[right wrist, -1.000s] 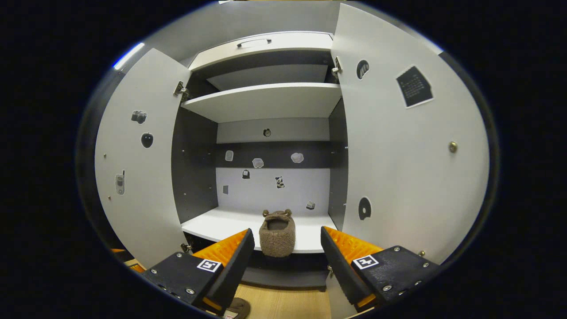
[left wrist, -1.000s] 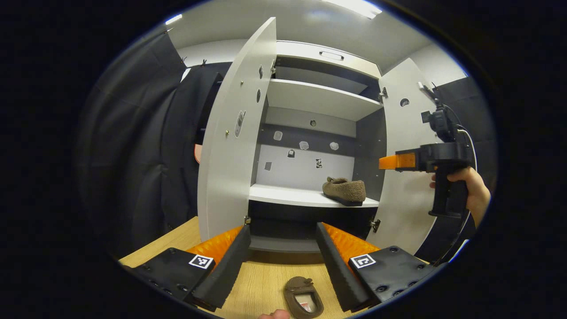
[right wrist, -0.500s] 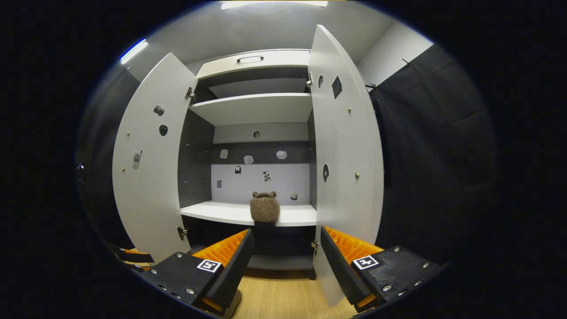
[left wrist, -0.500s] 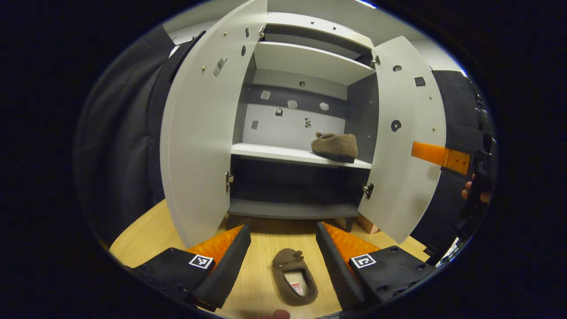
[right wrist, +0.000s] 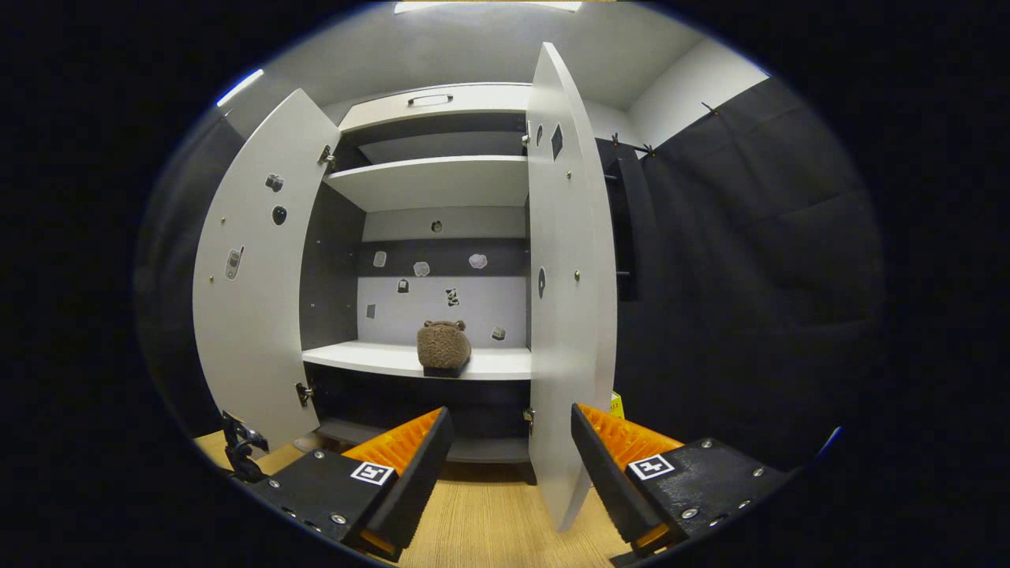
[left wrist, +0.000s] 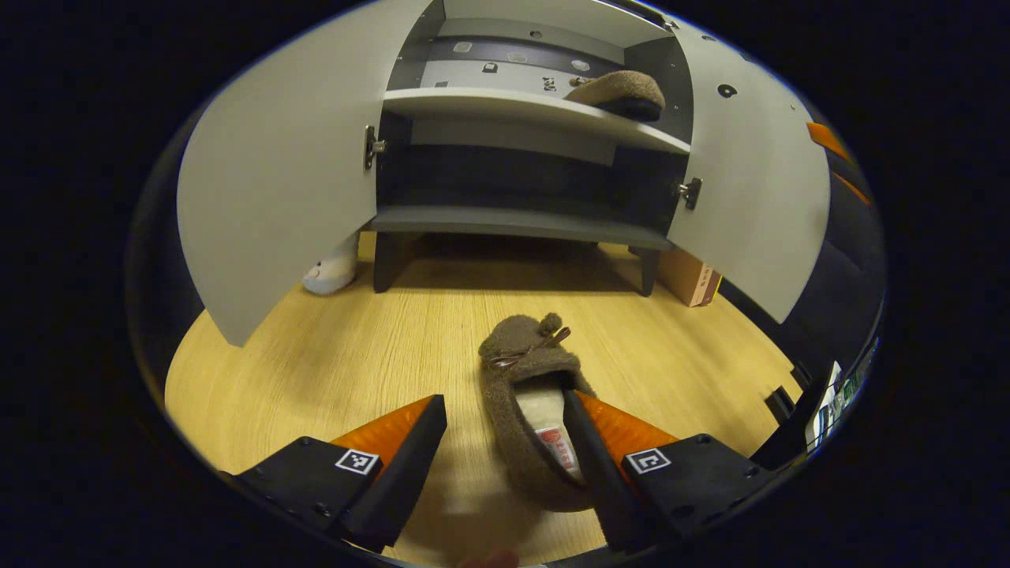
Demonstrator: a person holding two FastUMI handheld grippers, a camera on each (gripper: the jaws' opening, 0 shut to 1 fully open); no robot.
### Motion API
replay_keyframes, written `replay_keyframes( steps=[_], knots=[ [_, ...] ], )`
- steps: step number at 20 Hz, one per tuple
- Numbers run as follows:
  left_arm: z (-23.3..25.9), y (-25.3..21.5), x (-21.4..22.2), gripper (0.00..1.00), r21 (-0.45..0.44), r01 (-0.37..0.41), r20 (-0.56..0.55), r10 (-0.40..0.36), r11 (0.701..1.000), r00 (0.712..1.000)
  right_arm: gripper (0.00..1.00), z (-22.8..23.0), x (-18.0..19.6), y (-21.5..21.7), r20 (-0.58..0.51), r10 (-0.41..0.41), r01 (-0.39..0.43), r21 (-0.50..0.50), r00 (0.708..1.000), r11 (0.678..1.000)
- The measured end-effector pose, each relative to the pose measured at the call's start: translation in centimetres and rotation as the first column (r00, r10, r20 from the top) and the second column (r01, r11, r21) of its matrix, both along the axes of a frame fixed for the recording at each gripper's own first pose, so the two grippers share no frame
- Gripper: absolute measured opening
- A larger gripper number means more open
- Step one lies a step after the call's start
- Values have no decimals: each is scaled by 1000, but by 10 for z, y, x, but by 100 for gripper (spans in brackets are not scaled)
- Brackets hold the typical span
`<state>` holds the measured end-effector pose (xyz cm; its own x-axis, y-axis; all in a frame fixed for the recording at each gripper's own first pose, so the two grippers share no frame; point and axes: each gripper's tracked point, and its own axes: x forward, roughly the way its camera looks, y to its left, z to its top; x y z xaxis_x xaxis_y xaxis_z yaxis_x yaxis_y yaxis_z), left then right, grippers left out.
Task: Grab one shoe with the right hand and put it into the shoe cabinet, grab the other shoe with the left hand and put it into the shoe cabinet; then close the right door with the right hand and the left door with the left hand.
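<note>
The second shoe point(left wrist: 527, 418) lies on the floor point(left wrist: 339, 347), lower centre of the left gripper view. The left claw point(left wrist: 505, 450), spread wide, has dropped onto it, one finger now inside its opening, so pickup looks imminent. The first shoe point(right wrist: 443, 347) sits on the shelf point(right wrist: 489, 364); the right claw point(right wrist: 505, 473), spread and empty, has backed away.

A brown fuzzy slipper point(left wrist: 527, 410) lay on the wooden floor, toe toward 12 o'clock; its mate point(right wrist: 443, 346) sat on the white cabinet's point(right wrist: 426, 177) shelf, both doors open.
</note>
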<state>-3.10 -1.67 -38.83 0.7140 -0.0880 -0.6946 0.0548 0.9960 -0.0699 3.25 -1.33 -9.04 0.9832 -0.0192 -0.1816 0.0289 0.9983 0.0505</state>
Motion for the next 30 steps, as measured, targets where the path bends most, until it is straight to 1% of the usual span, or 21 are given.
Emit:
replay_keyframes(
  steps=[1,2,3,4,6,7,9,11,13,14,16,17,19,20,21,22,24,28,30],
  knots=[
    [-6,2,0,98,3,-11,-16,11,1000,1000,92,1,-2,-2,-2,1,-1,-3,1000,1000],
    [-14,5,0,98,4,-24,-25,24,1000,999,92,1,-19,-14,-2,3,-3,-5,1000,1000],
    [-20,5,5,98,-11,-29,-26,29,1000,999,92,4,-23,-17,-3,5,-5,-9,1000,1000],
    [-23,3,11,98,-31,-36,-17,36,999,999,92,6,-24,-19,-5,6,-6,-12,1000,1000],
    [-33,9,28,97,-4,-52,7,52,999,999,92,8,-27,-16,4,14,-13,-18,1000,1000],
    [-39,13,34,98,1,-64,2,64,998,998,92,9,-28,-15,5,16,-16,-22,1000,1000],
    [-51,15,44,98,-18,-90,-22,89,996,996,92,7,-29,-14,1,24,-24,-38,1000,999],
    [-54,18,52,100,-25,-95,-22,95,995,995,92,7,-31,-14,0,27,-27,-49,1000,998],
    [-52,19,57,100,-22,-90,-8,90,996,996,92,6,-31,-15,-3,27,-27,-50,1000,998],
    [-51,14,55,100,-36,-84,-5,83,996,997,92,5,-29,-14,-4,27,-27,-50,1000,998],
    [-48,2,55,86,-73,-76,12,77,994,997,92,3,-28,-12,-7,33,-33,-40,999,999],
    [-45,-2,56,64,-71,-74,17,75,995,997,92,1,-29,-11,-10,35,-36,-33,999,999],
    [-38,4,50,23,-19,-86,18,87,996,996,92,0,-27,-9,-12,42,-42,-23,999,999],
    [-29,2,49,17,-35,-89,22,90,995,996,92,-1,-26,-7,-13,45,-45,-20,999,999],
    [-18,1,47,16,-46,-97,22,98,994,995,92,-1,-25,-5,-11,49,-49,-17,999,999],
    [-3,5,45,15,-30,-107,27,108,994,994,92,-1,-25,-4,-9,50,-50,-17,999,999],
    [42,7,44,16,-9,-116,84,117,993,990,92,-2,-23,-4,-4,50,-50,-14,999,999],
    [154,4,51,15,-5,-119,202,117,993,972,92,-2,-23,0,4,50,-50,7,999,999],
    [212,7,70,15,14,-124,274,116,992,955,92,0,-24,2,9,47,-47,12,999,999]
  ],
)
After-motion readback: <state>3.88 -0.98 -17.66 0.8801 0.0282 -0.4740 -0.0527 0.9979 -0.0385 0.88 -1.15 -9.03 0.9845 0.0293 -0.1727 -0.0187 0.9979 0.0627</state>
